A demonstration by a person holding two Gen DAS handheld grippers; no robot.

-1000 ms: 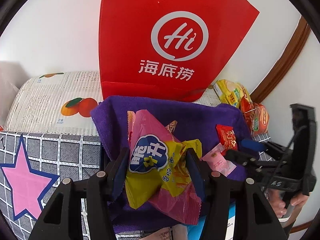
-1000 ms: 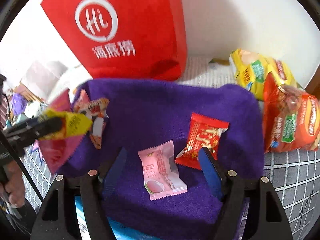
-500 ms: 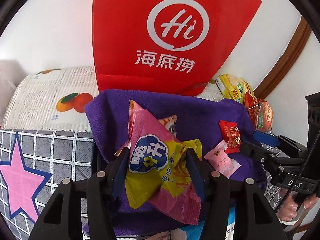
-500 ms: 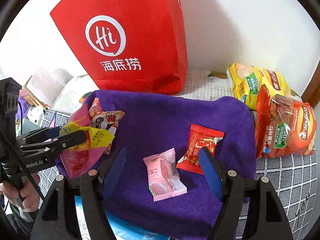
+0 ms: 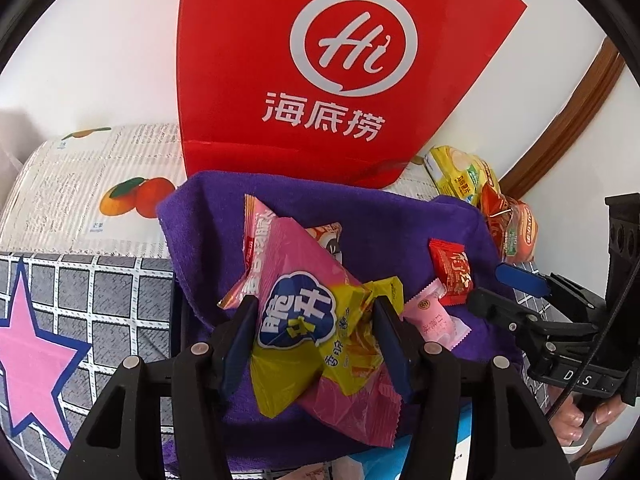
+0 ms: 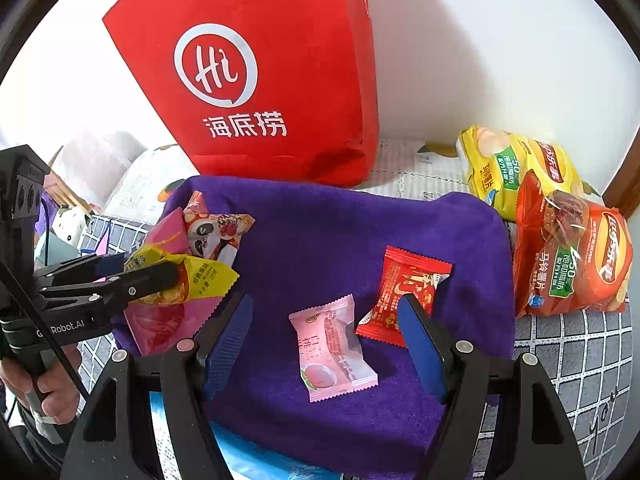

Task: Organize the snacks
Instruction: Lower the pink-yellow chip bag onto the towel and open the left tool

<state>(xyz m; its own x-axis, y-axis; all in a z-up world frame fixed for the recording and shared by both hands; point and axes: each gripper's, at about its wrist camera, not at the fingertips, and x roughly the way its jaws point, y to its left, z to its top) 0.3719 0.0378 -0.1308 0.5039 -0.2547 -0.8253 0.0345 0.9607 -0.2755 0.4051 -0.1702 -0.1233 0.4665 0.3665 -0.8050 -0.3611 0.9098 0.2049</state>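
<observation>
My left gripper (image 5: 316, 340) holds the pink-and-yellow snack bag (image 5: 320, 320) pinched between its fingers (image 5: 240, 332), lifted over the purple towel (image 5: 380, 236). The grip bites only the crumpled middle, so the slick foil could slide out and drop back onto the panda packet (image 6: 218, 236) just beyond my left fingers. I cannot tell how firmly the pads press.

My right gripper (image 6: 326, 344) stands wide and empty, with the pink peach candy (image 6: 332, 348) lying flat between its fingers and the red candy (image 6: 404, 296) touching the far tip of one. Closing here could snag both, or bunch the towel.

The right view shows the chip bags (image 6: 560, 240) clearly, off beyond my right fingers. The left view shows the red bag (image 5: 340, 68) standing straight ahead behind the towel, though its opening stays out of sight.
</observation>
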